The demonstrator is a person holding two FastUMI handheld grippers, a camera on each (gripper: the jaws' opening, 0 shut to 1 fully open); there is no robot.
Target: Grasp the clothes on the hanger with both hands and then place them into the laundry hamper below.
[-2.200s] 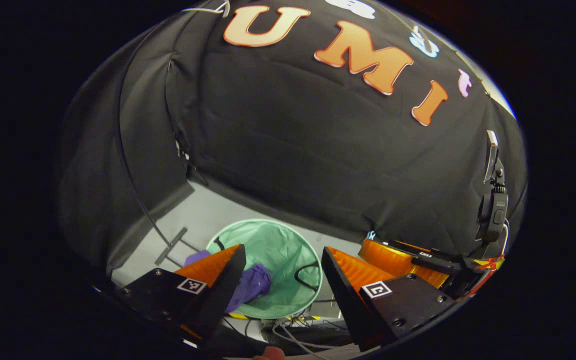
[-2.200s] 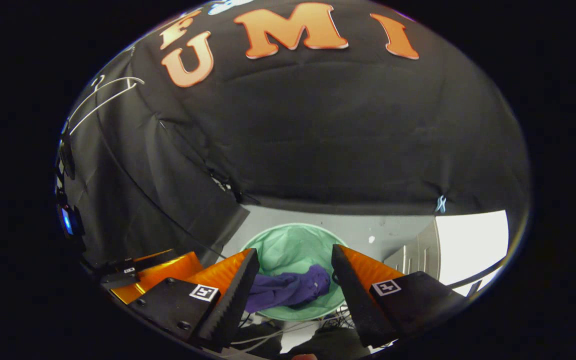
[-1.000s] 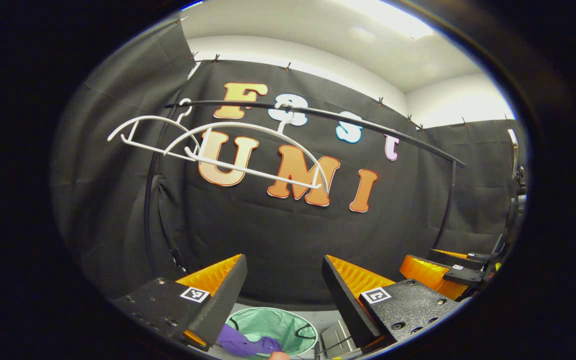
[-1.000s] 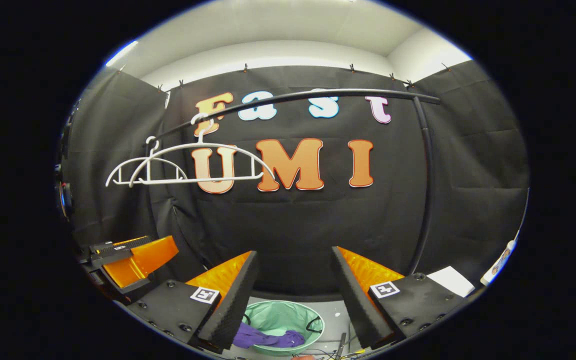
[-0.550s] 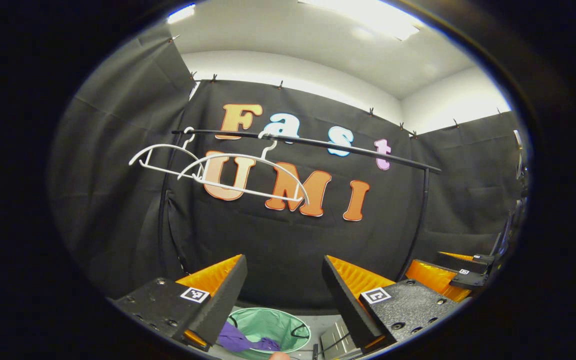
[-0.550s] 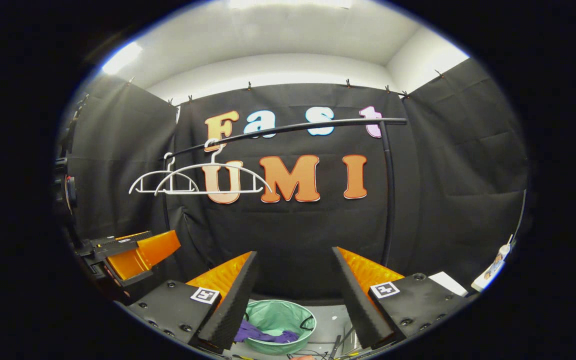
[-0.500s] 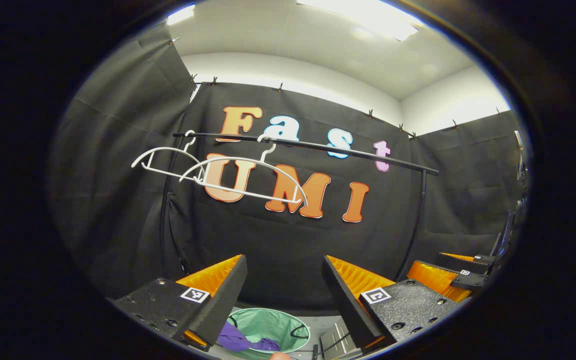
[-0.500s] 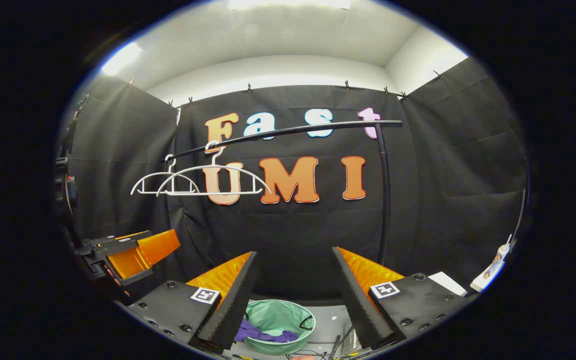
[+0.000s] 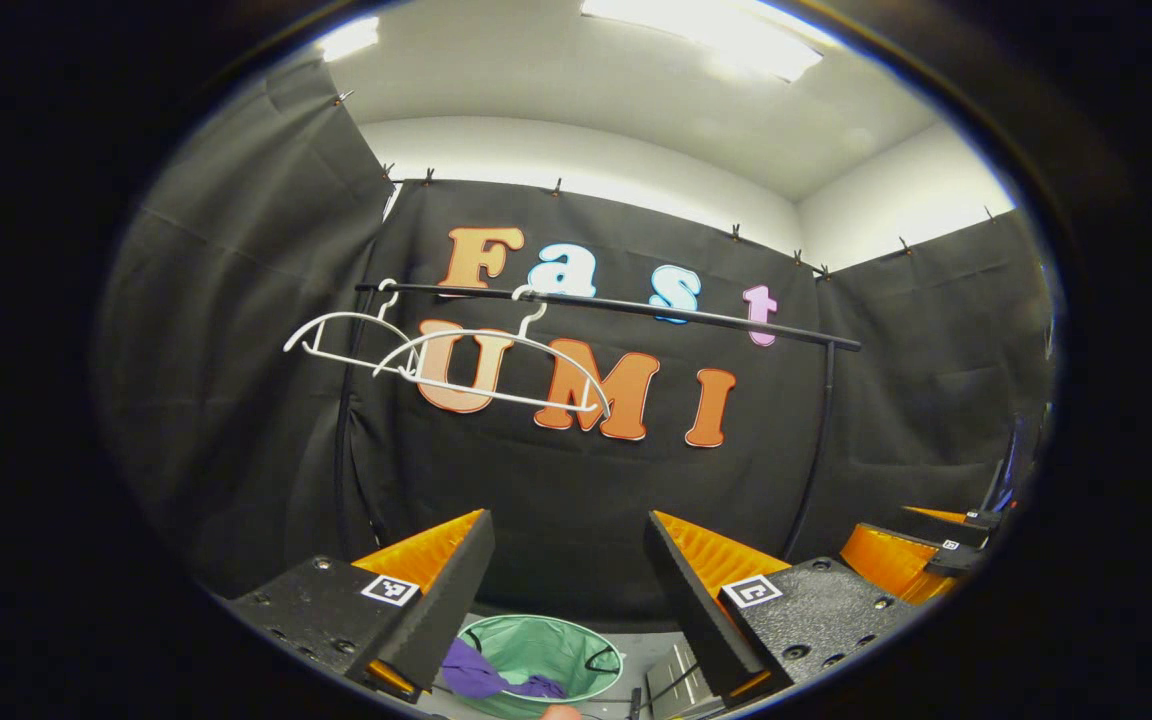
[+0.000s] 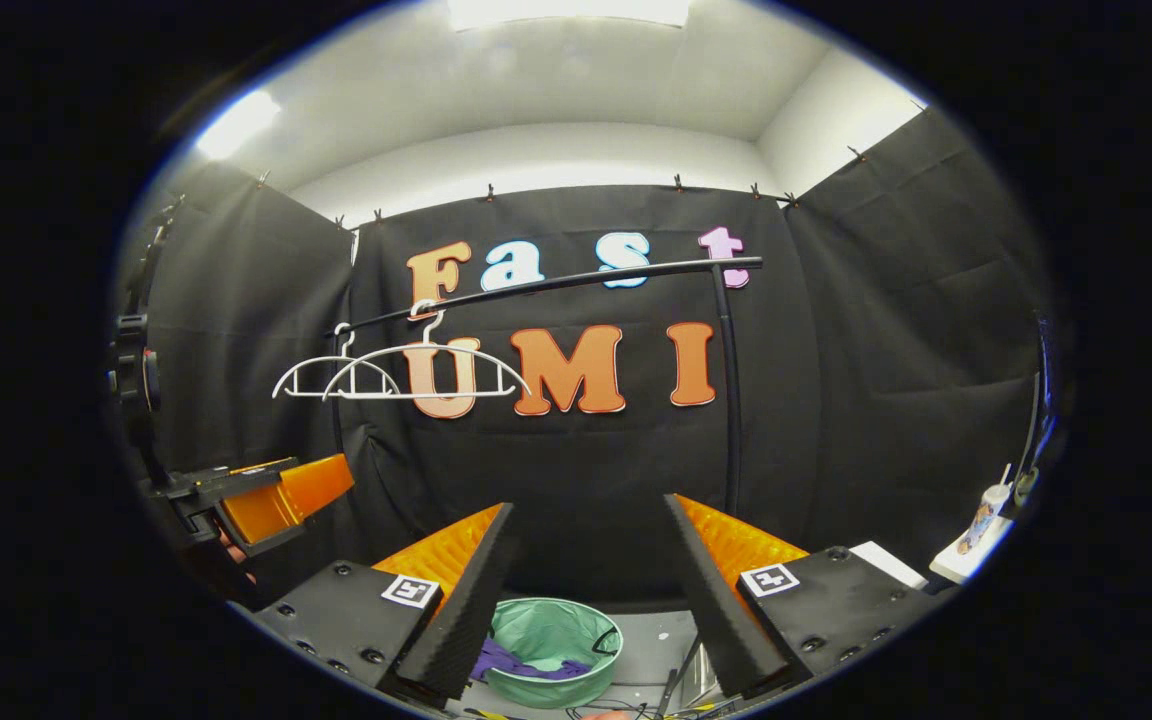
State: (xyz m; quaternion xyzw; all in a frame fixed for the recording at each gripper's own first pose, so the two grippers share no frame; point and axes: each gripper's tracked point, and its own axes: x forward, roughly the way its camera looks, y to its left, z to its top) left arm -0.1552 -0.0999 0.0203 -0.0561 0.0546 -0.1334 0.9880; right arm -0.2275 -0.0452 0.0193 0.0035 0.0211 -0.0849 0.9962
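**Purple garment in the hamper, both grippers held up and empty**

The purple garment (image 10: 524, 665) lies crumpled inside the mint-green mesh laundry hamper (image 10: 576, 628), bunched against the hamper's near-left wall. It forms a low, rumpled strip whose long axis runs roughly along that near rim; which end is collar or hem cannot be told. In the left gripper view the same purple garment (image 9: 481, 677) sits at the left side of the hamper (image 9: 546, 648), with one fold rising toward the rim. The fabric is a plain, deep violet, matte and soft-looking.

Above the hamper, a black clothes rail (image 10: 576, 281) spans the booth, and two bare white hangers (image 10: 406, 378) hang near its left end, one behind the other.

The left gripper (image 9: 568, 555) has its jaws spread wide with nothing between them, well above the hamper. The right gripper (image 10: 588, 545) is likewise agape and empty, the hamper showing low between its fingers. In the right gripper view the left gripper's orange and black body appears to the left of the hamper, below the hangers. A white table edge (image 10: 966, 560) with a small bottle sits far right of the rail.
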